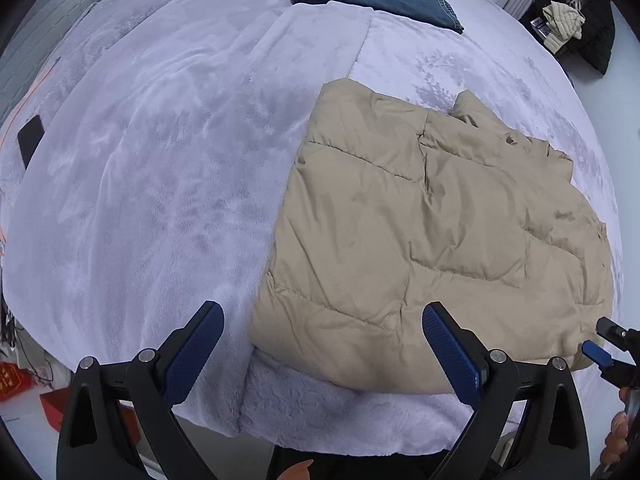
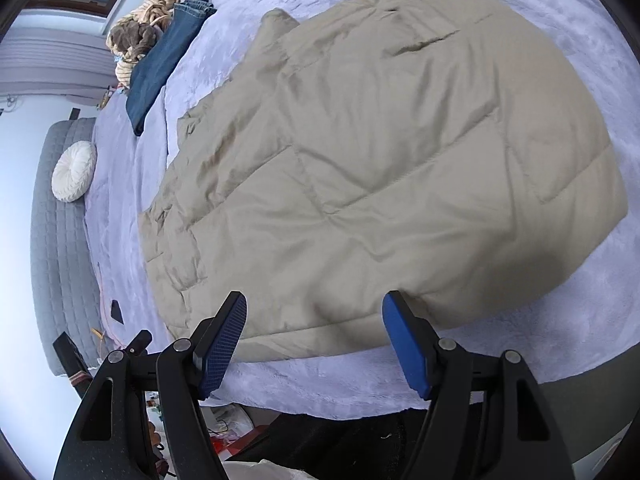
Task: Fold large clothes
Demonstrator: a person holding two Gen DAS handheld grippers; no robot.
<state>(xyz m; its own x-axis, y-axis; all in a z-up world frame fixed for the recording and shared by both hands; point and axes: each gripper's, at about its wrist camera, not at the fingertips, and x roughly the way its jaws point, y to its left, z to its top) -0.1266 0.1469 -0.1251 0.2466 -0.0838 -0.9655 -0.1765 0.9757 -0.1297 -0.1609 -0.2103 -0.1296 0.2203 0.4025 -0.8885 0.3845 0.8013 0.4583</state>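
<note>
Left wrist view gives me my left gripper (image 1: pixel 323 354) with its blue-padded fingers spread wide, holding nothing, poised above the near-left corner of the beige puffer jacket (image 1: pixel 432 236). That jacket lies flat and folded on the lavender plush blanket (image 1: pixel 160 168), close to the blanket's near edge. At the jacket's near-right corner I see my right gripper (image 1: pixel 600 342) poking in, one blue pad just beside the hem; from this angle I cannot tell whether it touches the fabric. Right wrist view shows that same right gripper (image 2: pixel 314 344) spread apart and empty, both fingers hovering over the jacket's (image 2: pixel 380 160) nearest hem. Beyond the jacket, toward the far side of the blanket (image 2: pixel 520 360), lie folded blue jeans (image 2: pixel 160 64), with a round white cushion (image 2: pixel 74 171) farther off on a grey quilted headboard (image 2: pixel 60 240). A dark phone (image 1: pixel 30 140) rests well left of the jacket.
</note>
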